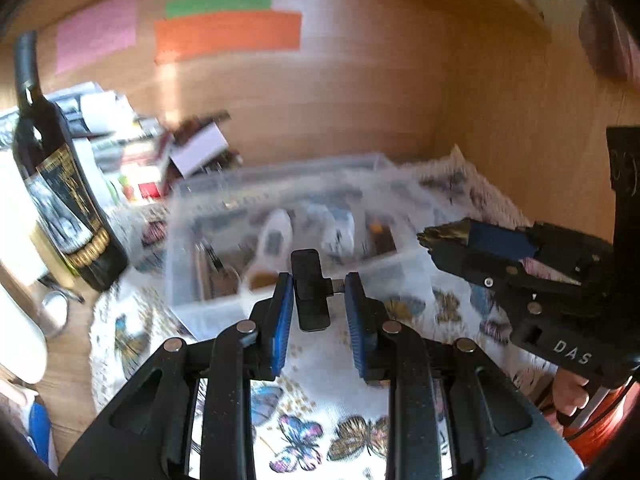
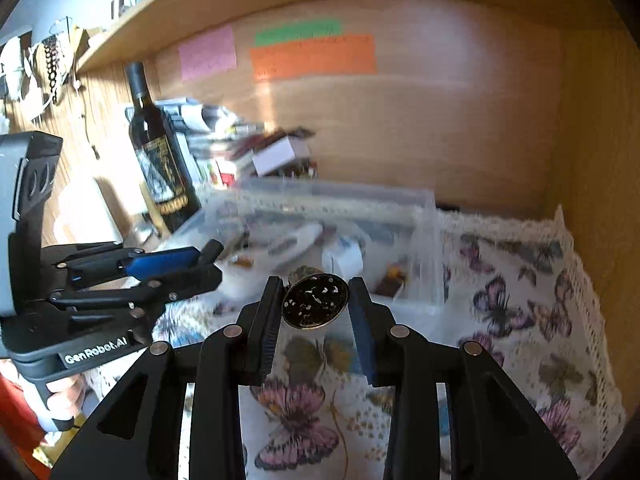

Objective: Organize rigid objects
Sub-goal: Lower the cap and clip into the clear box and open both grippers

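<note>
My left gripper (image 1: 318, 304) is shut on a small black adapter (image 1: 310, 292) with a metal plug, held above the butterfly cloth just before a clear plastic box (image 1: 192, 280). My right gripper (image 2: 314, 302) is shut on a round black-and-gold cap-like object (image 2: 315, 301), also near the box (image 2: 428, 216). The box holds several small items, blurred. The right gripper shows at the right of the left wrist view (image 1: 444, 240); the left gripper shows at the left of the right wrist view (image 2: 200, 260).
A dark wine bottle (image 1: 60, 184) stands left of the box, also in the right wrist view (image 2: 160, 160). Stacked papers and small boxes (image 1: 132, 140) lie behind it. Wooden walls (image 1: 520, 128) enclose the back and right. A butterfly-print cloth (image 2: 520, 300) covers the surface.
</note>
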The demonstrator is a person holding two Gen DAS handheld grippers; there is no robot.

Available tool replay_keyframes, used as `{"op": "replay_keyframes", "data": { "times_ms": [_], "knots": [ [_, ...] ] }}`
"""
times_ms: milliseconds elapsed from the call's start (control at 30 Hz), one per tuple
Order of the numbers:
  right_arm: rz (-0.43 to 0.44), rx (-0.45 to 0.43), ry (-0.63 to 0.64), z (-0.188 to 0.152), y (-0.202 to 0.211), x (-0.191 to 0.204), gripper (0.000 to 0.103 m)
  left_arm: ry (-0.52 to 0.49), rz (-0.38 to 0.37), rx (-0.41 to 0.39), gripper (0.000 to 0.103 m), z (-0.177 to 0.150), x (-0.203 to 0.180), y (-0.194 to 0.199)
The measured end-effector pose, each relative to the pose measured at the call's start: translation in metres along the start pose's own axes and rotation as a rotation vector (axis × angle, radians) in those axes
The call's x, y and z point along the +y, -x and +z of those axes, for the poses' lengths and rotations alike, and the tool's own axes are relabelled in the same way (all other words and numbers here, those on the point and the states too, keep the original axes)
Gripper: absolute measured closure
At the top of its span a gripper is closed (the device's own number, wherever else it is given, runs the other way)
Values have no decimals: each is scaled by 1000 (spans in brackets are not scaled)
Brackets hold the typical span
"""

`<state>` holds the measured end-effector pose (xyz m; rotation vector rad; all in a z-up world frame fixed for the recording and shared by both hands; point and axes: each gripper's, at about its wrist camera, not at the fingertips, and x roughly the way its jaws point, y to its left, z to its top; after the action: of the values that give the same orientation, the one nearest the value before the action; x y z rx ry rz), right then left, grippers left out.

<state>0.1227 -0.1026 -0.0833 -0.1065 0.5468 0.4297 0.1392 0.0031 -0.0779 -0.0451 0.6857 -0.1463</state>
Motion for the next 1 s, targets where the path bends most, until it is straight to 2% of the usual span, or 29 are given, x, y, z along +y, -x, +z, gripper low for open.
{"op": "replay_keyframes", "data": {
  "times_ms": [167, 333, 500, 733, 1000],
  "knots": [
    [-16, -58, 0, 22, 2, 2, 72, 23, 22, -49, 77, 22, 8, 2],
    [-48, -73, -1, 36, -8, 2, 72, 39, 26, -32, 77, 38, 15, -15],
    [-62, -3, -24, 32, -36, -4, 72, 63, 0, 36, 77, 41, 19, -46],
    [-91, 96, -49, 19, -71, -13, 72, 59, 7, 97, 77, 33, 17, -79],
    [-104, 137, -43, 11, -82, -16, 71, 91, 1, 146, 77, 26, 26, -98]
  ]
}}
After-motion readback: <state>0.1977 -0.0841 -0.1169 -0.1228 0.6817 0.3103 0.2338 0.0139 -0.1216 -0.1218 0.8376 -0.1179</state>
